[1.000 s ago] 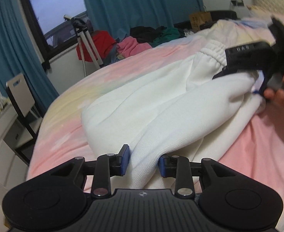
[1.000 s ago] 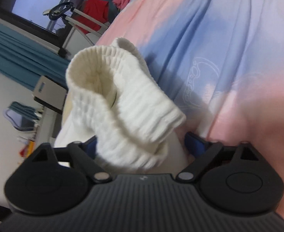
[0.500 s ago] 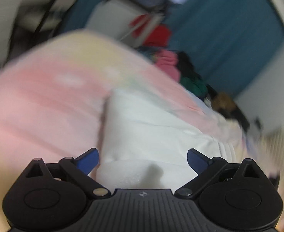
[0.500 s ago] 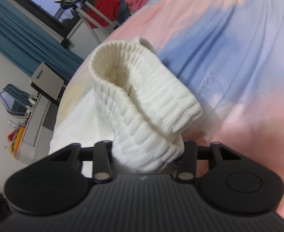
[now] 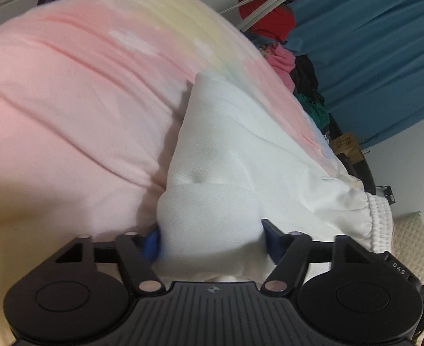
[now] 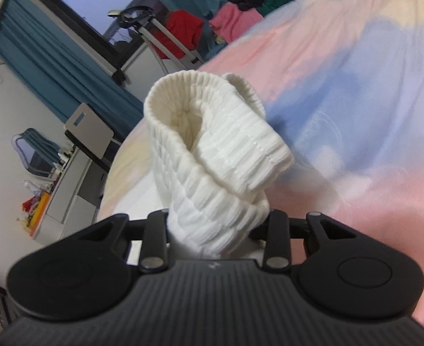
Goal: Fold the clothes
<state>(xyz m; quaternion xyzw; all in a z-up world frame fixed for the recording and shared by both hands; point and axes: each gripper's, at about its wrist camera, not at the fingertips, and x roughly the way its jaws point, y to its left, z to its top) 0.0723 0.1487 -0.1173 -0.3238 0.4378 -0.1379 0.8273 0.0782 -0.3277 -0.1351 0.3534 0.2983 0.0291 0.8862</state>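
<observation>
Within a second, the left gripper [image 5: 210, 238] let go of the white garment [image 5: 240, 155], swung round and closed again on a thick fold at the near end, though blur hid how firmly. The right gripper [image 6: 217, 230], half open a second before, clamped on the ribbed waistband [image 6: 212, 150] and tilted toward the window [image 6: 96, 8].

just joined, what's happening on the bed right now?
A person with two handheld grippers is folding a white garment on a pastel bedspread. The right gripper is clamped on its ribbed elastic band, held up off the bed. The left gripper has its fingers around a bunched fold at the other end. The garment is only partly folded.
</observation>
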